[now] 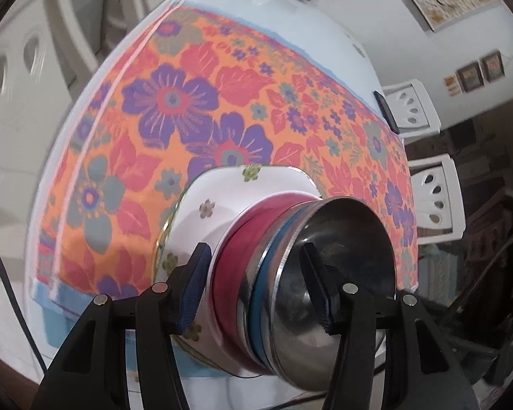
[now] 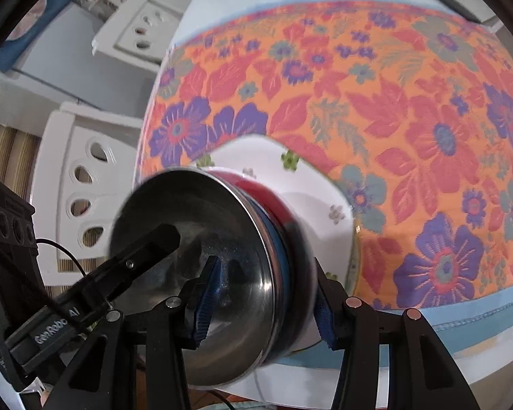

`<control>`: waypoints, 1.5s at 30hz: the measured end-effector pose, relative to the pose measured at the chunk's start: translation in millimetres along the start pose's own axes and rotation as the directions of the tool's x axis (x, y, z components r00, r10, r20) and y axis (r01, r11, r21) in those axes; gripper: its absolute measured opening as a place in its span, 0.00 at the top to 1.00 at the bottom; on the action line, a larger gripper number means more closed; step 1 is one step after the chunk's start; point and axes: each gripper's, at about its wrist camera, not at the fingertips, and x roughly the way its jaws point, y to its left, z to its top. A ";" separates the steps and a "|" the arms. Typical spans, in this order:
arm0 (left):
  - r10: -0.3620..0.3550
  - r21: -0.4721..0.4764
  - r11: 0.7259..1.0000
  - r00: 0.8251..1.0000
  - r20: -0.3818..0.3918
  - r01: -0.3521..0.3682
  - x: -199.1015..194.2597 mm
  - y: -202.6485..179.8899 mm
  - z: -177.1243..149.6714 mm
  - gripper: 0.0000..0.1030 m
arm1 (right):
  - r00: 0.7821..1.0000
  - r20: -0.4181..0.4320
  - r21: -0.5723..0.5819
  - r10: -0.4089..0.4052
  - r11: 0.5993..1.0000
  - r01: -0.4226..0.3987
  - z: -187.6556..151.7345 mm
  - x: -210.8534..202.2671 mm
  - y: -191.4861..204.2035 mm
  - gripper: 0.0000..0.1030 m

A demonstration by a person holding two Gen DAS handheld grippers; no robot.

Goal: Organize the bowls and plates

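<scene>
Carrying a nested stack of bowls (image 1: 290,273), both grippers clamp it across its rims: left gripper (image 1: 256,287) and right gripper (image 2: 263,300) each have one pad inside the steel bowl (image 2: 195,256), one outside. It sits lower centre, over the floral tablecloth (image 1: 195,102). Next we judge a level set-down (gently). Only the right view shows the other gripper's body (image 2: 85,294).

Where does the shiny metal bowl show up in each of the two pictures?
Left wrist view: the metal bowl sits lower right of centre, topmost of a stack.
Right wrist view: the metal bowl sits lower left of centre, its opening turned leftward.
Shared landmark: the white flowered plate under the stack, on the orange floral tablecloth.
</scene>
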 end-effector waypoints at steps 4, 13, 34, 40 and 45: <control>0.052 0.082 0.995 0.995 0.080 -0.058 -26.7 -10.0 2.1 0.50 | 0.990 0.125 -0.066 -0.058 0.996 0.067 -1.3 -39.5 12.0 0.53; 0.159 0.182 0.951 0.901 0.403 -0.249 -121.9 -51.0 -14.9 0.36 | 0.946 0.304 -0.132 -0.112 0.978 0.158 -38.7 -101.7 38.6 0.45; 0.288 0.147 0.903 0.824 0.488 -0.403 -146.8 -72.3 -41.5 0.06 | 0.945 0.283 -0.085 -0.166 0.977 0.197 -72.6 -106.8 43.0 0.44; 0.352 0.171 0.861 0.804 0.479 -0.478 -133.5 -76.9 -45.5 0.06 | 0.945 0.277 -0.085 -0.172 0.976 0.202 -73.8 -104.7 44.4 0.44; 0.412 0.143 0.856 0.823 0.392 -0.497 -115.5 -70.2 -40.0 0.06 | 0.950 0.261 -0.071 -0.171 0.978 0.196 -74.5 -104.2 37.8 0.44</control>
